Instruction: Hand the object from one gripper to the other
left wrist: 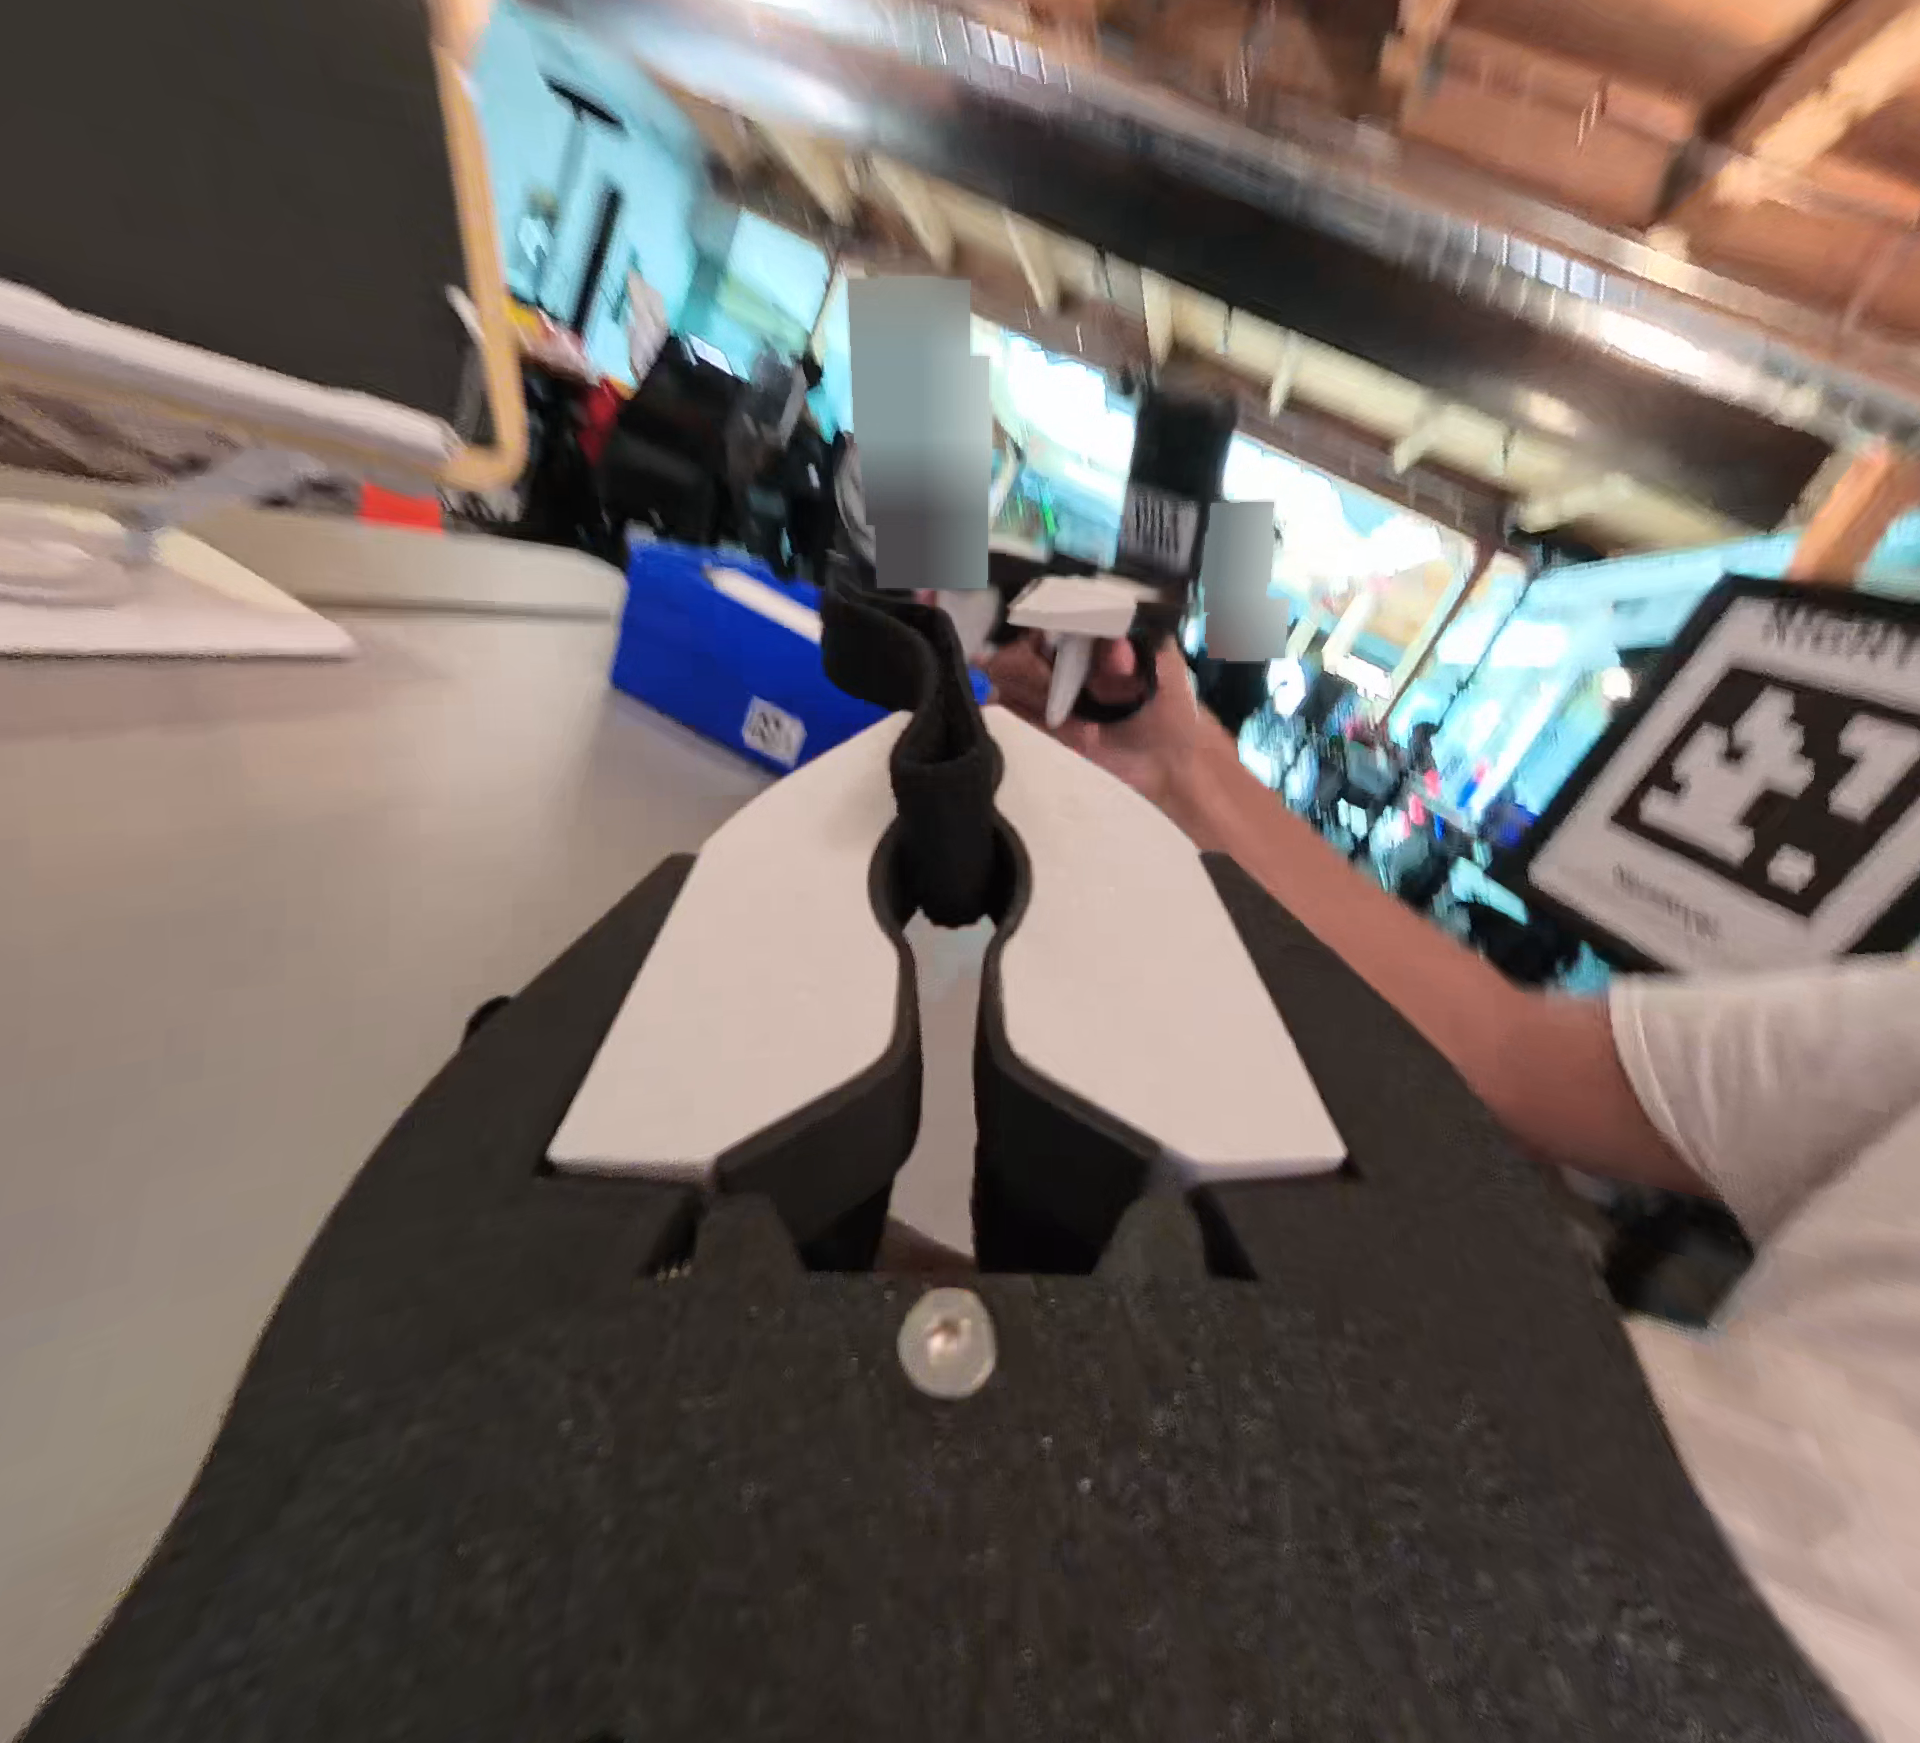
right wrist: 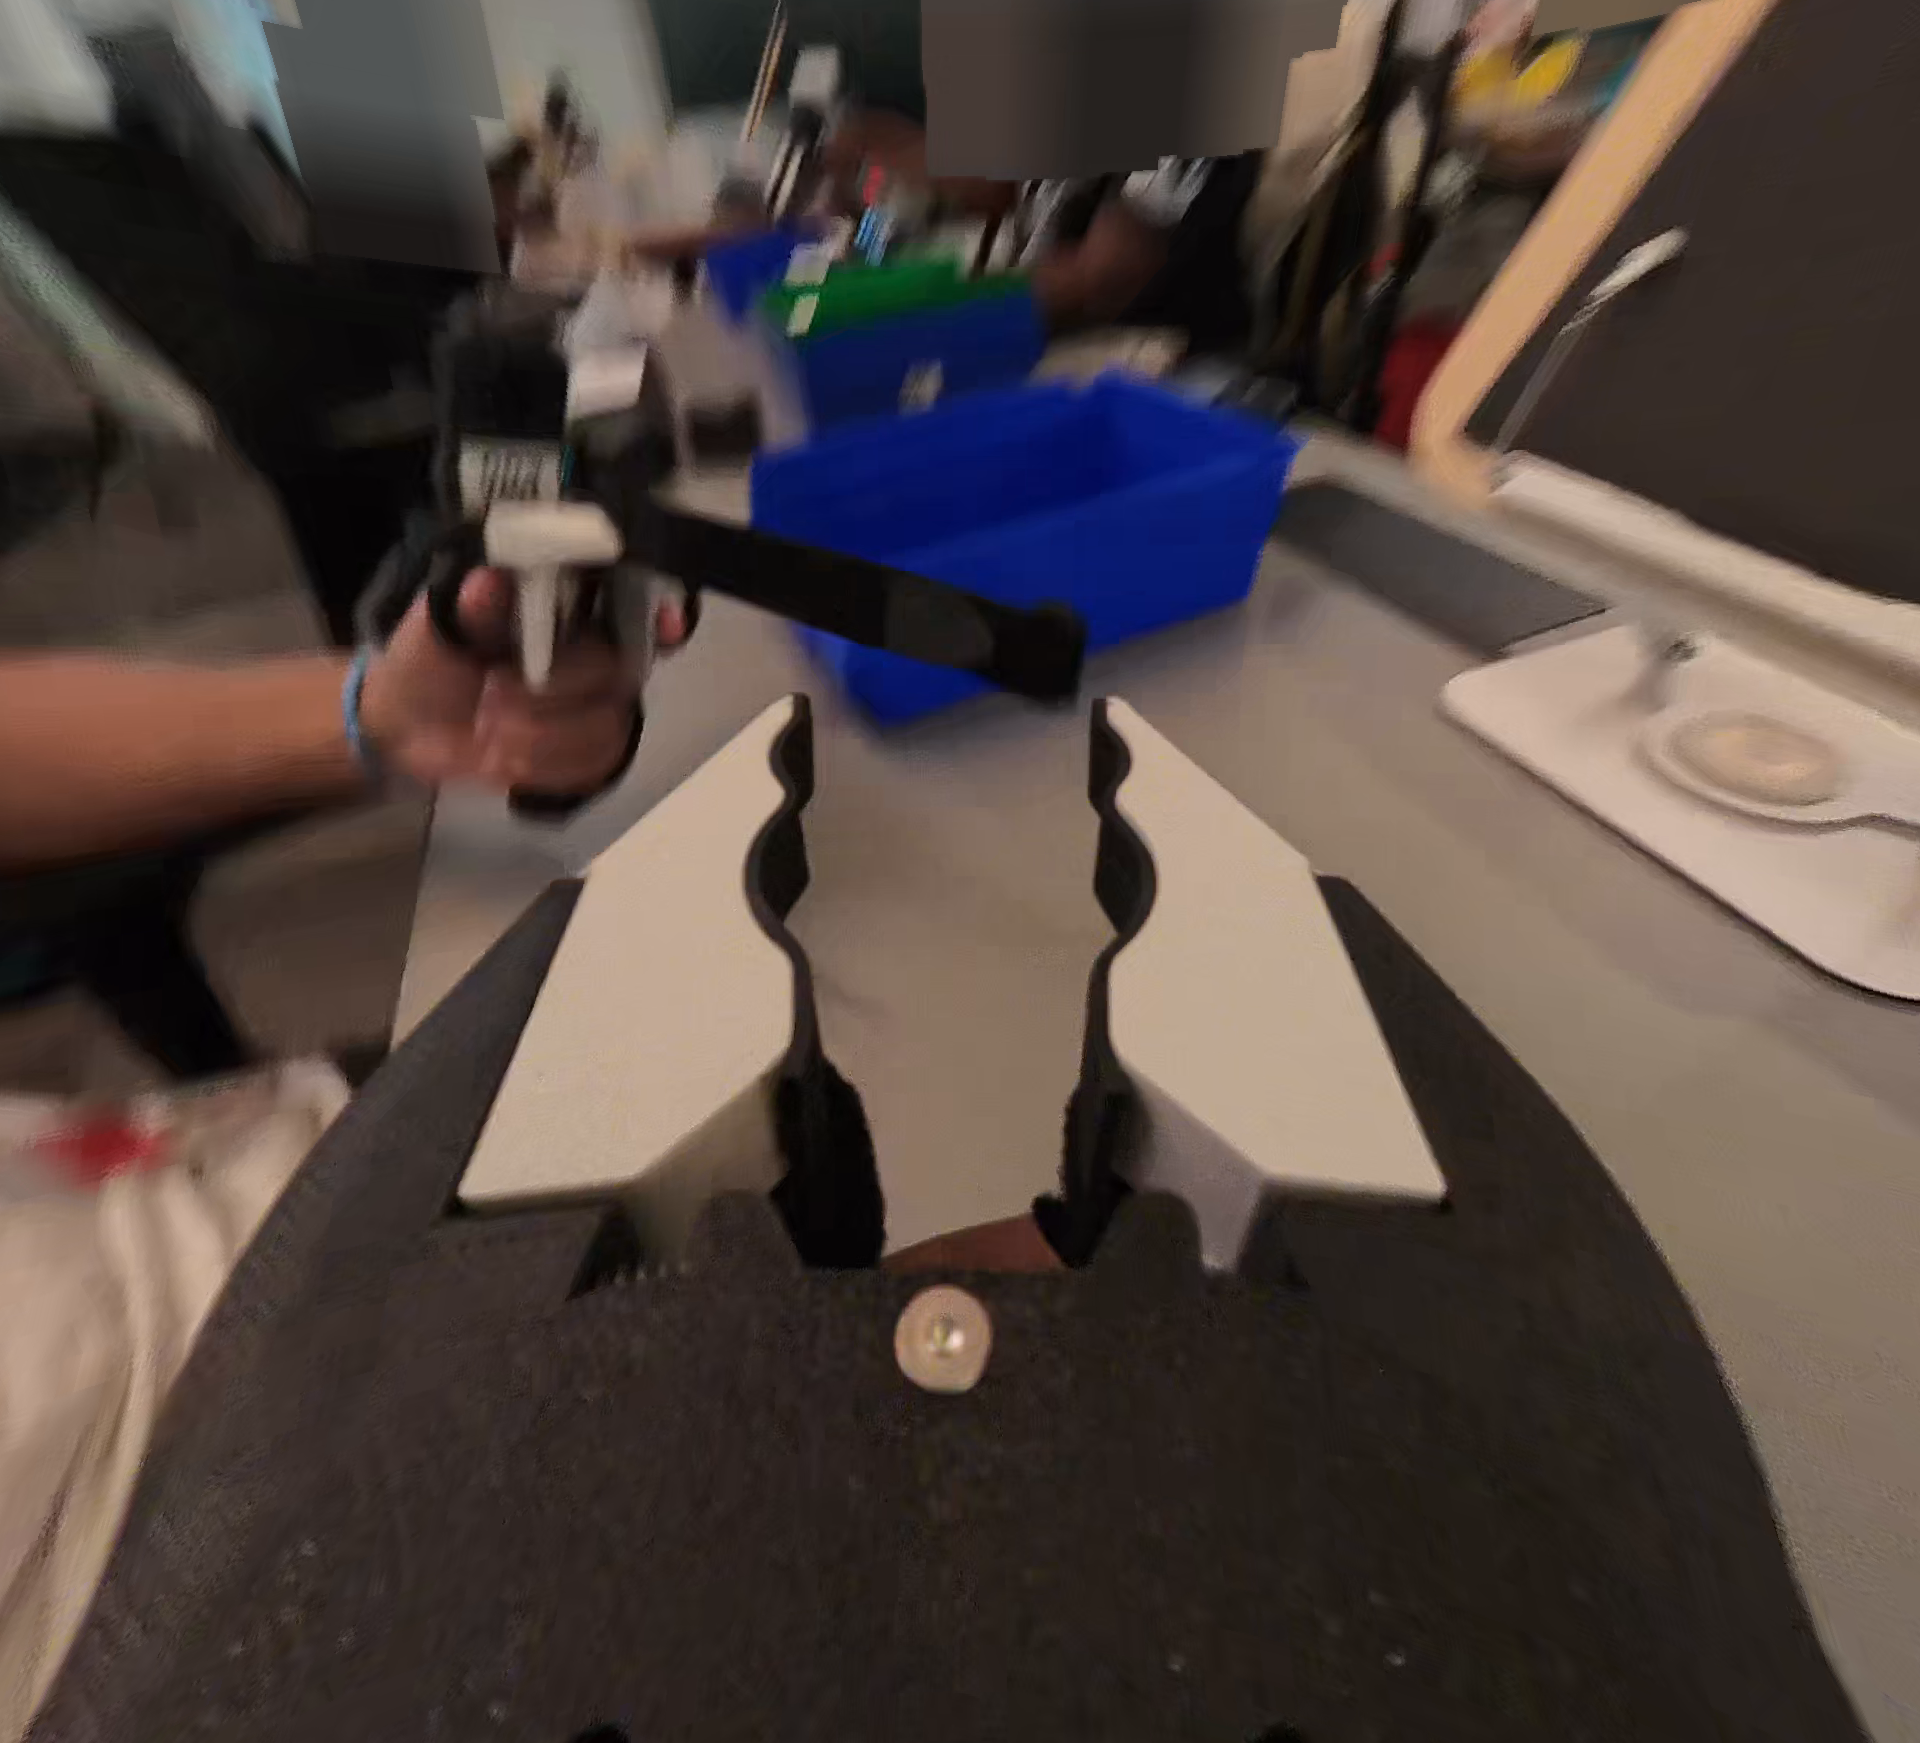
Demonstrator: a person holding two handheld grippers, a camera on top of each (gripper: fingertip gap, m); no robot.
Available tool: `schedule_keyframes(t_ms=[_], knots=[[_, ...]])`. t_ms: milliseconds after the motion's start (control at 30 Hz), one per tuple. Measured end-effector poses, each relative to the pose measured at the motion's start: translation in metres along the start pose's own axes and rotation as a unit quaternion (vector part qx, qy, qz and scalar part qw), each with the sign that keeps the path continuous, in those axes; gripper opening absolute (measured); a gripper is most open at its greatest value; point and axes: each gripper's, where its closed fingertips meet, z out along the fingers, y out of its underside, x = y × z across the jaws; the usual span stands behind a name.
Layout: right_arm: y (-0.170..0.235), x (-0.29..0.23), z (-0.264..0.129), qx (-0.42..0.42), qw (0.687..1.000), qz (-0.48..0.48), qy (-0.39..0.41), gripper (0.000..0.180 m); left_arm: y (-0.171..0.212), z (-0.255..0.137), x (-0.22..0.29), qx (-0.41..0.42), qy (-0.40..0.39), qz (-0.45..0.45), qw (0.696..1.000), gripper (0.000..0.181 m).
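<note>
A black fabric strap (left wrist: 940,820) is clamped between the white fingers of my left gripper (left wrist: 951,732), which is shut on it; its free end curls up and to the left. In the right wrist view the same strap (right wrist: 862,597) sticks out sideways from the left gripper's body (right wrist: 520,457), held by a hand (right wrist: 488,706). The strap's end hangs just above and ahead of my right gripper (right wrist: 951,717). The right gripper is open and empty. Its handle and the hand holding it (left wrist: 1081,654) show beyond the strap in the left wrist view.
A blue bin (right wrist: 1039,488) stands on the grey table (right wrist: 1351,966) behind the strap, also in the left wrist view (left wrist: 717,644). A white stand base with a round dish (right wrist: 1714,758) is at the right. A black-and-white marker board (left wrist: 1766,758) stands right. A bare forearm with a white sleeve (left wrist: 1455,1018) crosses. There is about 15 cm between the tips of the two grippers.
</note>
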Motion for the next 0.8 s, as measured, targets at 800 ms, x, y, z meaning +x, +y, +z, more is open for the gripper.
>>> schedule_keyframes(t_ms=[800], knots=[[0.015,-0.053,0.078,0.13,0.957,0.23,-0.117,0.005,0.036,0.022,-0.012,-0.06,-0.081,0.039,0.994,0.027]])
